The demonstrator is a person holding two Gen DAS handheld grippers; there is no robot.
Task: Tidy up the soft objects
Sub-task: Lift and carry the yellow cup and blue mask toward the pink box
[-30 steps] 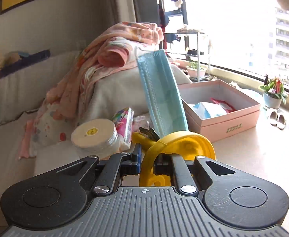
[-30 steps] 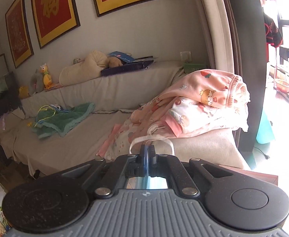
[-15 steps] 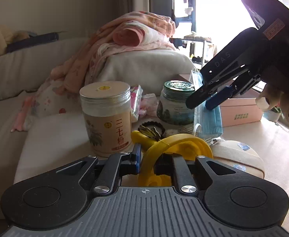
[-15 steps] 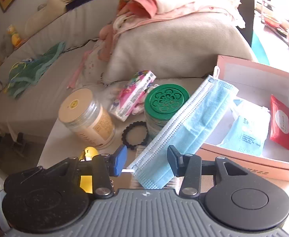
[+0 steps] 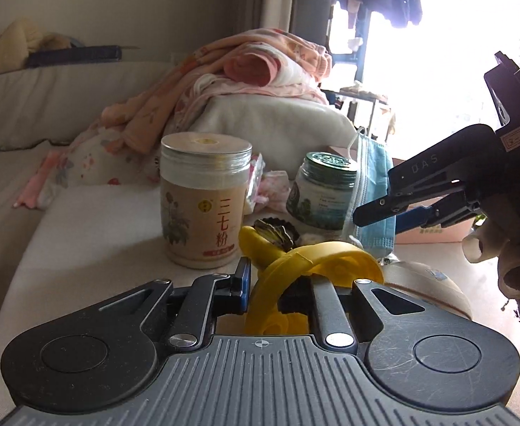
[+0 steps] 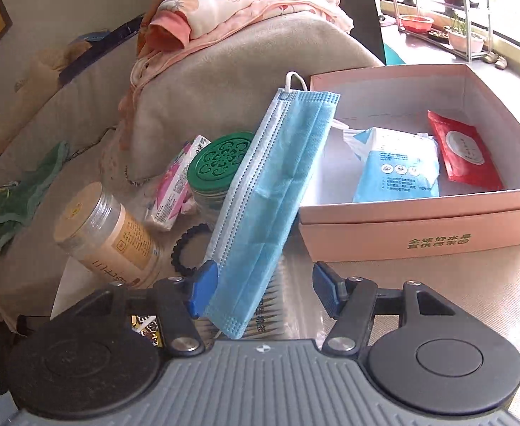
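Note:
A blue face mask (image 6: 274,184) stands on end on the table and leans between a green-lidded jar (image 6: 217,159) and a pink box (image 6: 420,234). My right gripper (image 6: 264,277) has its jaws wide around the mask's lower end and they are closing. The left pad is beside the mask and the right pad is well clear of it. In the left wrist view the mask (image 5: 372,191) and the right gripper (image 5: 380,218) show at the right. My left gripper (image 5: 279,277) is shut on a yellow curved plastic thing (image 5: 317,255).
The box holds a blue-and-white packet (image 6: 398,167) and a red packet (image 6: 462,152). A beige jar (image 6: 110,234), a black hair tie (image 6: 185,248) and a pink tissue pack (image 6: 174,181) crowd the table's left. Pink clothes (image 6: 231,3) lie on the sofa arm behind.
My right gripper has come down to the table and opened, letting go of the mask, which now leans by the box. My left gripper has sunk a little, still holding the yellow thing.

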